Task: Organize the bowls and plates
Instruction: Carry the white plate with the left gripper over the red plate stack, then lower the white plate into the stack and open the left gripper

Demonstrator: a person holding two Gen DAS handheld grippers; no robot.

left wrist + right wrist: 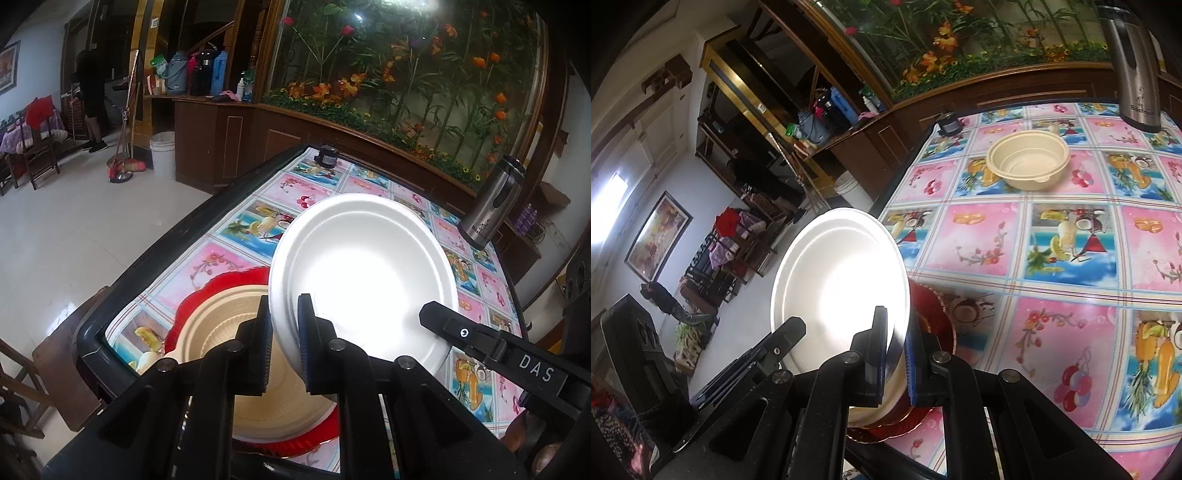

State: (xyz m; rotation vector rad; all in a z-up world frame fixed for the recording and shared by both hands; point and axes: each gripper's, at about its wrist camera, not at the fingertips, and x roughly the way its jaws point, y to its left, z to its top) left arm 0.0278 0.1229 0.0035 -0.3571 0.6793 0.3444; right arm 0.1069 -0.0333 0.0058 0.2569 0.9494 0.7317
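Desk (1052, 236): covered w/ pink-and-blue fruit-print cloth, dark rim round the edge.
Red plate (221, 284): scalloped, flat on desk's near corner, beige bowl (221, 332) sitting in it.
White plate (364, 273): held up off the desk, tilted, above and partly over the red plate; both tongs on its rim.
2nd beige bowl (1028, 162): alone on the cloth, well apart, toward far side.
Steel flask (495, 203): upright at far desk edge.
Left tongs (283, 339): pinching white plate's rim, pads either side.
Right tongs (895, 354): pinching the opposite rim likewise.
Small black device (327, 157): far corner, can't tell what.
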